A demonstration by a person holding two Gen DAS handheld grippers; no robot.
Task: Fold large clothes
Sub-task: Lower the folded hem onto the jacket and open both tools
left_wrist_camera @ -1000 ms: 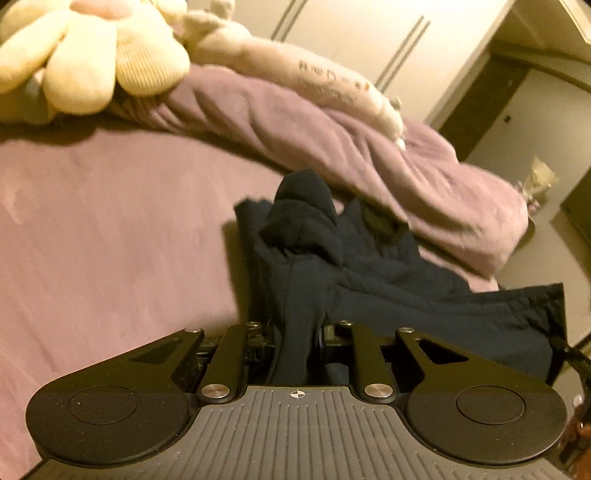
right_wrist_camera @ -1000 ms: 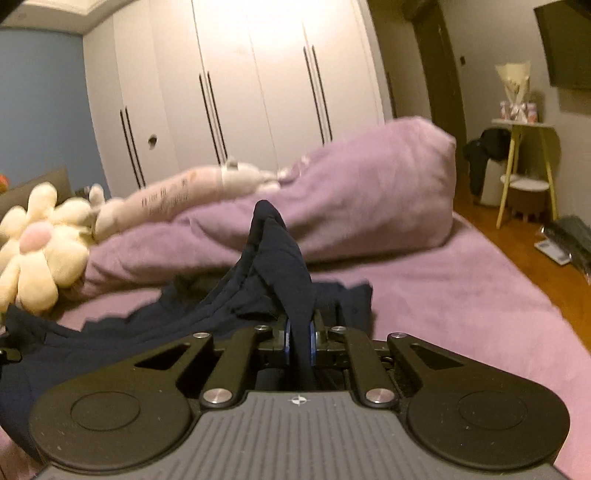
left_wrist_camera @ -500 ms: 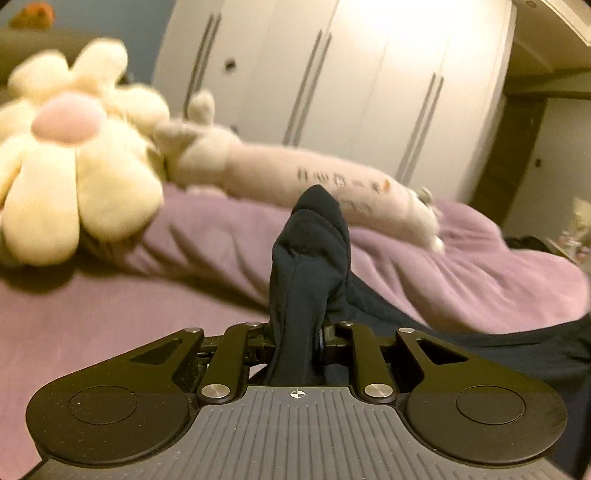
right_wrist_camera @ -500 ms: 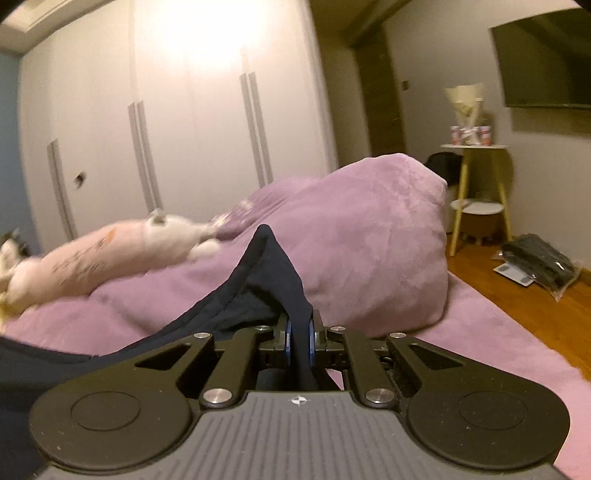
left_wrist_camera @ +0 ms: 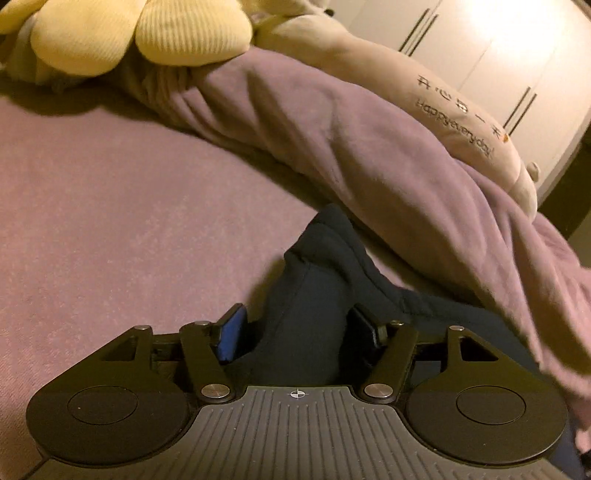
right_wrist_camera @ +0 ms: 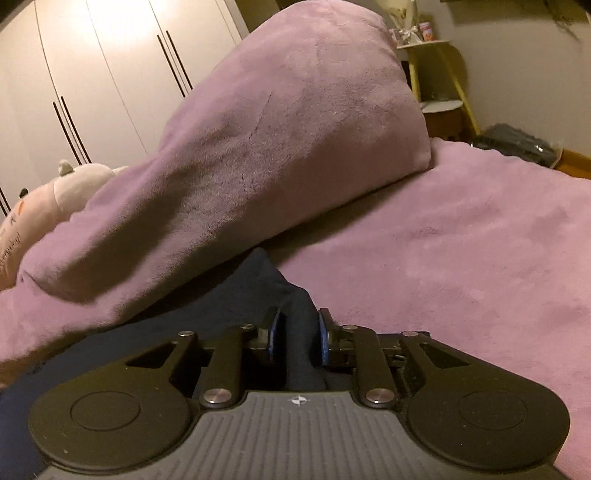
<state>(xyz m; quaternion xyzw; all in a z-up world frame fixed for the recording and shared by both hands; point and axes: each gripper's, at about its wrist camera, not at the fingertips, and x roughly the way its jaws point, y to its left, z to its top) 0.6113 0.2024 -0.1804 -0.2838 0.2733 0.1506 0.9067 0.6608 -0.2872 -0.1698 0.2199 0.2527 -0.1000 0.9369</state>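
Now, as I see it from both wrist views:
Left gripper point(left_wrist_camera: 297, 326): jaws just spread wide; dark cloth between them, blue pad clear of it.
Right gripper point(right_wrist_camera: 297, 338): jaws just eased slightly apart; a narrow fold between the pads, contact uncertain.
Navy garment point(left_wrist_camera: 317, 295): lies on the bed point(left_wrist_camera: 110, 221), against the heaped purple blanket point(right_wrist_camera: 295, 129).
Plush toys point(left_wrist_camera: 129, 33): along the bed's far edge.

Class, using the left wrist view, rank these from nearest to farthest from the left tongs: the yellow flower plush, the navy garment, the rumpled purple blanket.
1. Navy garment: between the left tongs' parted jaws, which have just been opening.
2. Rumpled purple blanket: beyond the garment, running across to the right.
3. Yellow flower plush: farthest, top left, behind the blanket.
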